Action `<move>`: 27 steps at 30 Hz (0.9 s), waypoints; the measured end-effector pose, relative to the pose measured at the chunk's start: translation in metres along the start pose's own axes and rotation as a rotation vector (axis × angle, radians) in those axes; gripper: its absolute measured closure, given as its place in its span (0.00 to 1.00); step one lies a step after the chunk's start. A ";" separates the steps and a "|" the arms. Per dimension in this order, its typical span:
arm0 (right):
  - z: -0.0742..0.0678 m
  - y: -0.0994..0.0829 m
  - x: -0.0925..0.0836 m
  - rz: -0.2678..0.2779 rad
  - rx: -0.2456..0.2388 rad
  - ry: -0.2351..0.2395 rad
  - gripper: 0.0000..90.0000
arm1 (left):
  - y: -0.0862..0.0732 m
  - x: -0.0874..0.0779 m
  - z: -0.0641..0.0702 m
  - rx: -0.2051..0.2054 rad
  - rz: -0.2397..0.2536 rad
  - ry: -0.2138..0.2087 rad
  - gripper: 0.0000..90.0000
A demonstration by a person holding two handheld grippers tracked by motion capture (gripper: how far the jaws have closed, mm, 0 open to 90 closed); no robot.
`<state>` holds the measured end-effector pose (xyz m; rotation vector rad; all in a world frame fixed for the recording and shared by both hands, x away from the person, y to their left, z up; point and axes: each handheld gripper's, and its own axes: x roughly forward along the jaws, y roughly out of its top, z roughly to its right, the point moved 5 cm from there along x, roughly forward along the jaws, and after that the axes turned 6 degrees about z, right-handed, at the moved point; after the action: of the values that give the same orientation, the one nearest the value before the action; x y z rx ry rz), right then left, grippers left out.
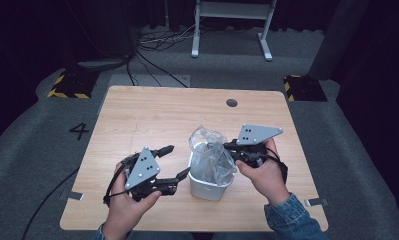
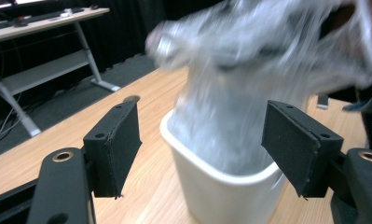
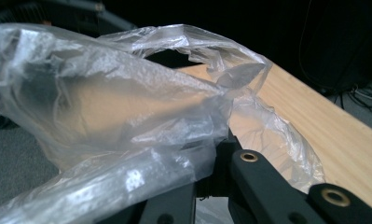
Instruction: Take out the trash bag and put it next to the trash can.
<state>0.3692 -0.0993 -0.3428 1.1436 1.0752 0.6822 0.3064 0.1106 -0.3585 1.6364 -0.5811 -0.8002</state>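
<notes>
Right gripper [image 1: 230, 148] is clamped tight on the clear plastic bag [image 1: 210, 150], pinching its right edge above the white bin [image 1: 207, 187]. Left gripper [image 1: 176, 161] stands wide apart, nothing between its 2 pads, just left of the bin near the table's [image 1: 137, 115] middle. Bag sits partly inside; its mouth isn't yet folded over the rim, so lining looks half done.

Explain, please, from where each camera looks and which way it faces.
High view: above the person's side, facing forward and down on the table; shows both hands, left gripper and right gripper.
Left gripper view: along its open jaws toward the white bin.
Right gripper view: along its jaws, shut on the plastic bag.
All share the bag.
</notes>
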 end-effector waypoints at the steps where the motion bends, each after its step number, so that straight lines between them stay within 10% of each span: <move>1: 0.000 0.002 -0.001 0.005 -0.001 -0.001 1.00 | -0.002 -0.002 -0.002 -0.006 -0.005 0.006 0.31; 27: 0.018 0.069 -0.058 0.114 -0.040 -0.078 1.00 | -0.053 -0.044 -0.045 -0.055 -0.167 0.142 0.30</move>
<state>0.3705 -0.1350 -0.2585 1.1939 0.9325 0.7393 0.3104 0.1833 -0.3970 1.6905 -0.3224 -0.8062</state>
